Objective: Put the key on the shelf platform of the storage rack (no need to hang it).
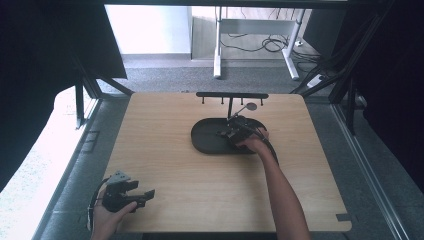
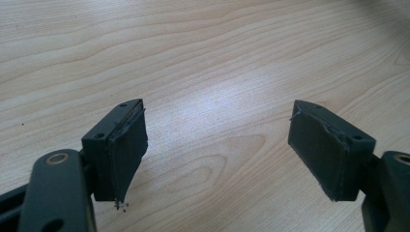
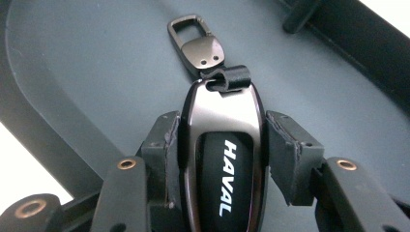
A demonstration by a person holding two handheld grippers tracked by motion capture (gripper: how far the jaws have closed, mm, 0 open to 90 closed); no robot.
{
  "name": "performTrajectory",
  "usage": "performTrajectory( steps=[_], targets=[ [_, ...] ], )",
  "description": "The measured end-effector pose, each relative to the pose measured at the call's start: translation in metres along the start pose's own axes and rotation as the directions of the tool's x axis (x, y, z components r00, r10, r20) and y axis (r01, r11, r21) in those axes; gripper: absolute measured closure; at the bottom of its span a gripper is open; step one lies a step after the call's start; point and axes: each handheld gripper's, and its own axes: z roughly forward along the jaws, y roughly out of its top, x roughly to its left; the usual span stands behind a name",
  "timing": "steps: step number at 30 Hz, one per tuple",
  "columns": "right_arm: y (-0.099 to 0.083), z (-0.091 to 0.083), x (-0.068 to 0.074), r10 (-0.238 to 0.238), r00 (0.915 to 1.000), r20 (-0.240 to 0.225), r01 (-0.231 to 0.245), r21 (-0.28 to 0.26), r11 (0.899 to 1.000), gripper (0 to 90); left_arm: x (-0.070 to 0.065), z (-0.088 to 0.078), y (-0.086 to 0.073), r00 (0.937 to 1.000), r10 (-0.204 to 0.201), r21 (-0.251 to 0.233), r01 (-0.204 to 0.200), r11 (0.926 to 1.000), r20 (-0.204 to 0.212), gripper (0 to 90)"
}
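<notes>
I have the key fob (image 3: 223,159) clamped by its flanks between the right gripper (image 3: 220,145) jaws, over the dark tray (image 1: 202,137) near the table's (image 1: 165,165) far edge, below the hook rack (image 1: 231,95). It looks light, rigid and glossy, so likely slippery; its clasp (image 3: 196,41) hangs loose ahead. My left gripper (image 2: 217,145) rests at the near left corner, jaws apart, empty.

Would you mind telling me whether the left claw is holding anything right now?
No, the left claw stands wide open above the bare wooden table, with nothing between its jaws.
</notes>
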Motion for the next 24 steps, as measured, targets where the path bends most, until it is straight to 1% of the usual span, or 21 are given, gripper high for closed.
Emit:
performTrajectory(
  steps=[1,2,6,7,8,10,11,13,14,16,18,19,20,21,22,23,24],
  targets=[
    [0.000,0.001,0.001,-0.005,1.0000,0.001,0.005,0.005,1.000,49.2,0.000,0.000,0.000,1.0000,0.000,0.000,0.000,1.0000,0.000,21.9],
    [0.000,0.004,0.002,-0.010,0.9998,0.016,0.010,0.013,1.000,48.9,0.000,0.000,0.000,1.0000,0.000,-0.001,0.000,1.0000,0.000,21.9],
    [0.000,0.004,0.004,-0.015,0.9995,0.027,0.014,0.015,1.000,48.1,0.000,0.000,0.000,1.0000,-0.001,0.001,0.001,1.0000,-0.001,21.9],
    [0.000,0.004,0.004,-0.015,0.9994,0.030,0.015,0.016,1.000,46.9,0.000,0.000,0.000,1.0000,-0.003,0.001,0.003,1.0000,0.000,21.9],
    [0.001,0.003,0.005,-0.016,0.9993,0.035,0.015,0.012,1.000,43.5,0.000,0.000,0.000,1.0000,-0.002,0.002,0.002,1.0000,0.000,21.9],
    [0.001,0.003,0.006,-0.015,0.9993,0.035,0.014,0.012,1.000,42.6,-0.001,0.000,0.000,1.0000,0.000,0.003,0.000,1.0000,0.001,21.9],
    [0.001,0.002,0.007,-0.016,0.9988,0.046,0.016,0.011,1.000,41.3,-0.001,0.001,0.000,1.0000,0.001,0.005,-0.001,1.0000,0.003,21.9],
    [0.002,-0.001,0.009,-0.033,0.9978,0.058,0.033,-0.001,0.999,38.7,-0.001,0.001,0.000,1.0000,0.003,0.006,-0.003,1.0000,0.003,21.8],
    [0.002,-0.005,0.012,-0.051,0.9965,0.067,0.052,-0.016,0.999,37.6,-0.001,0.001,0.000,1.0000,0.003,0.005,-0.003,1.0000,0.002,21.8],
    [0.002,-0.008,0.014,-0.043,0.9965,0.072,0.044,-0.018,0.999,37.7,-0.002,0.001,0.000,1.0000,0.002,0.005,-0.002,1.0000,0.001,21.8],
    [0.003,-0.014,0.015,-0.039,0.9971,0.065,0.042,-0.041,0.998,37.8,-0.002,0.001,0.000,1.0000,0.002,0.006,-0.002,1.0000,0.001,21.8],
    [0.003,-0.018,0.017,-0.033,0.9971,0.068,0.037,-0.053,0.998,37.8,-0.002,0.001,0.000,1.0000,0.003,0.007,-0.003,1.0000,0.003,21.8],
    [0.004,-0.025,0.019,-0.032,0.9965,0.077,0.038,-0.074,0.997,37.6,-0.002,0.000,0.000,1.0000,0.005,0.007,-0.005,1.0000,0.002,21.8],
    [0.004,-0.025,0.019,-0.032,0.9965,0.077,0.038,-0.074,0.997,37.6,-0.002,0.000,0.000,1.0000,0.005,0.007,-0.005,1.0000,0.002,21.8],
    [0.002,-0.034,0.021,-0.034,0.9966,0.075,0.041,-0.097,0.994,37.2,-0.002,0.000,0.001,1.0000,0.005,0.006,-0.005,1.0000,0.002,21.8],
    [0.001,-0.039,0.023,-0.036,0.9969,0.070,0.044,-0.112,0.993,37.2,-0.002,0.000,0.001,1.0000,0.009,0.004,-0.009,1.0000,0.003,21.8],
    [0.001,-0.039,0.023,-0.036,0.9969,0.070,0.044,-0.112,0.993,37.2,-0.002,-0.001,0.001,1.0000,0.008,0.003,-0.008,1.0000,0.004,21.8]
  ],
)
